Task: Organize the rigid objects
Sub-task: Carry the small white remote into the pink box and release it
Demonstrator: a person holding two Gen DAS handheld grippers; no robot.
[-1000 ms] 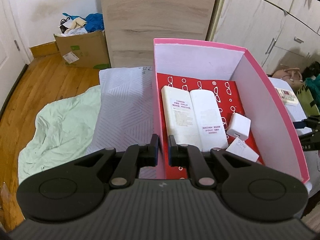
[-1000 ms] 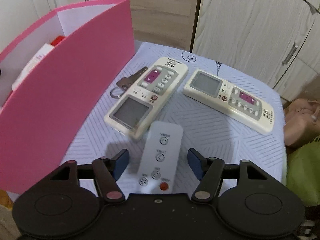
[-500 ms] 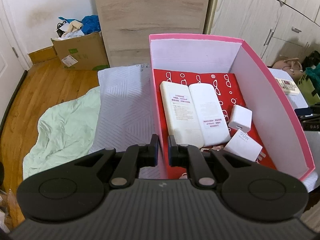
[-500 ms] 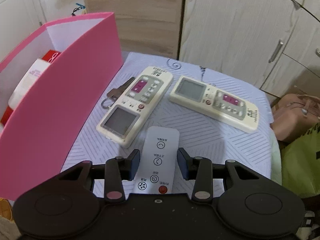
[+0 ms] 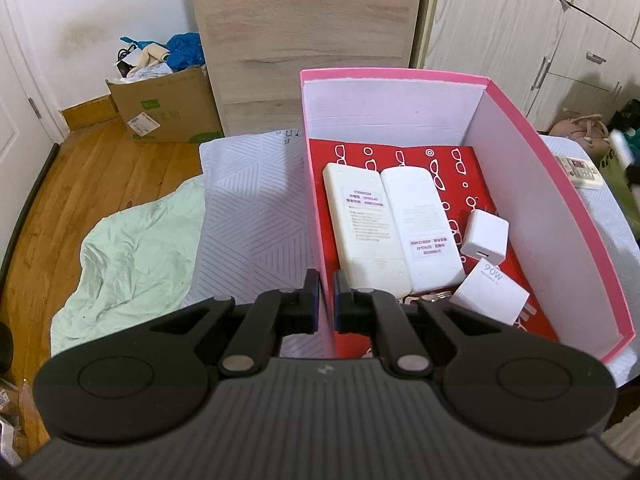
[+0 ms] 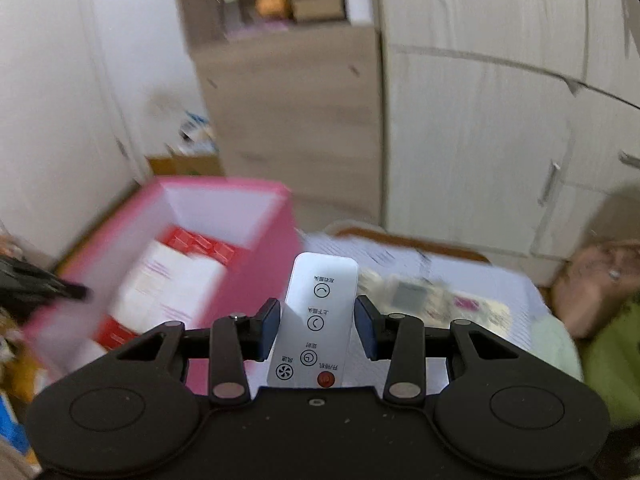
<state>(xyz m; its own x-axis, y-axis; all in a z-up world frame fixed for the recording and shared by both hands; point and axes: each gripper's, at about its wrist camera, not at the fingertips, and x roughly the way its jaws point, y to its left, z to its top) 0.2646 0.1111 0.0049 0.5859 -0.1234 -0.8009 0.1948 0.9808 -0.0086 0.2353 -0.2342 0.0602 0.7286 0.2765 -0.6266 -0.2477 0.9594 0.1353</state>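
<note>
My left gripper [image 5: 327,300] is shut on the near left wall of the pink box [image 5: 560,184]. Inside the box lie two white remotes face down [image 5: 388,232], a white charger [image 5: 485,237] and a white 90W adapter [image 5: 490,292]. My right gripper [image 6: 316,328] is shut on a small white remote [image 6: 318,316] and holds it in the air, to the right of the pink box [image 6: 256,272]. That view is blurred by motion. A cream remote [image 6: 424,300] lies on the table below.
A striped pale cloth [image 5: 256,208] covers the table left of the box. A cream remote [image 5: 576,168] lies right of the box. Wardrobe doors [image 6: 480,140] stand behind. A cardboard box [image 5: 160,108] sits on the wooden floor. A green sheet [image 5: 132,248] lies left.
My right gripper closed on the small white remote, lifted it off the table and swung toward the pink box. My left gripper stayed clamped on the box wall.
</note>
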